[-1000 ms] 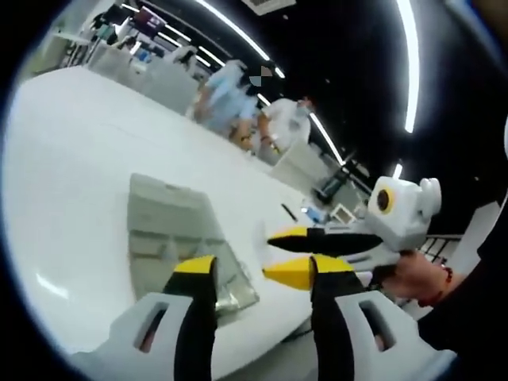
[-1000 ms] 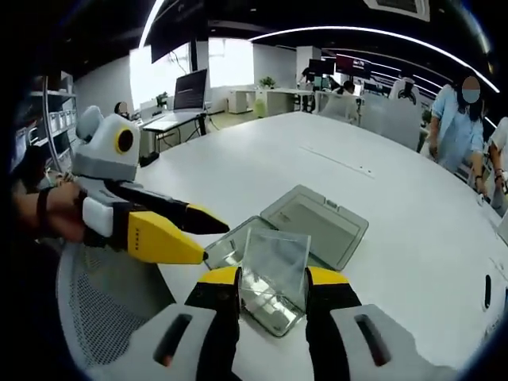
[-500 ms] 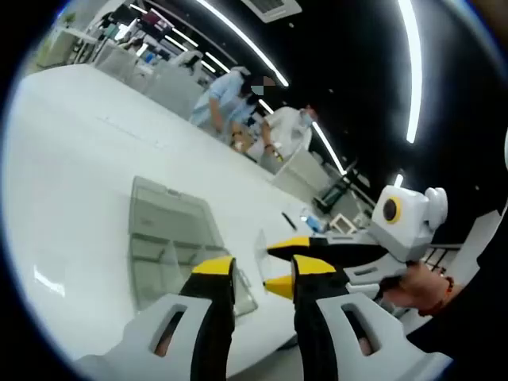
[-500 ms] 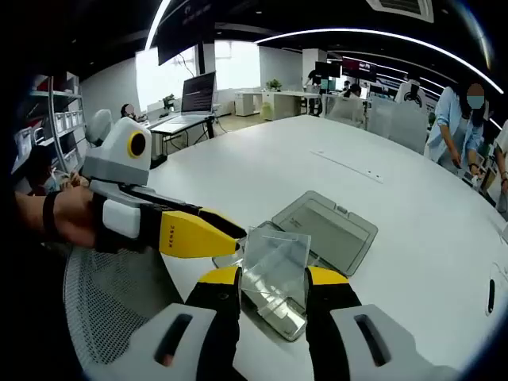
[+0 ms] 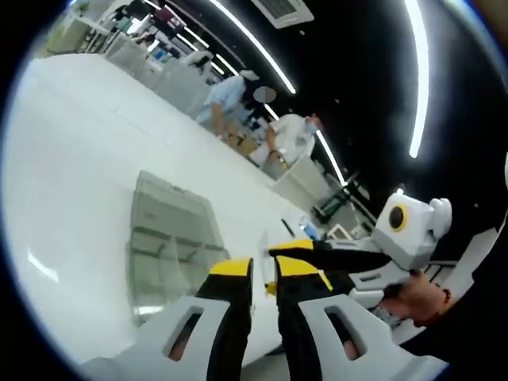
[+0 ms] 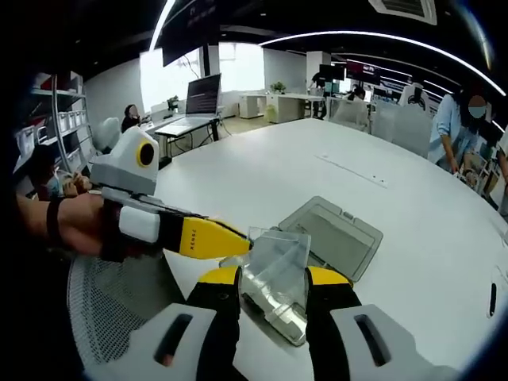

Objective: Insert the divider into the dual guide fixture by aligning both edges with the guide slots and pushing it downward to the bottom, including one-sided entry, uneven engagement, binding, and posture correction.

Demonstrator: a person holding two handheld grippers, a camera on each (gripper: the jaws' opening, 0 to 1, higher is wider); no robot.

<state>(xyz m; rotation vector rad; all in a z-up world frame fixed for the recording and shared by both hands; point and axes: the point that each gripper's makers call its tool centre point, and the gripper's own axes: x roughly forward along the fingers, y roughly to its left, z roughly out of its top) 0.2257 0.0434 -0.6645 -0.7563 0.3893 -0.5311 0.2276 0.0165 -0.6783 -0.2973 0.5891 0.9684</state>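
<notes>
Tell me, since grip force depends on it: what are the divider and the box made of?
Divider: seemingly clear rigid plastic, glossy; the box shows through it. Box: likely translucent grey plastic, smooth; its open lid lies flat on the table and catches soft glare.

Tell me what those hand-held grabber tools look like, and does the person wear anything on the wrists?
Each tool has a light grey plastic body with slotted cut-outs and two black fingers with yellow tips. The left gripper has a white block by its handle, and its yellow finger bears small dark lettering. The right gripper looks alike. The person wears a dark wristband on the left wrist and a reddish band on the right.
</notes>
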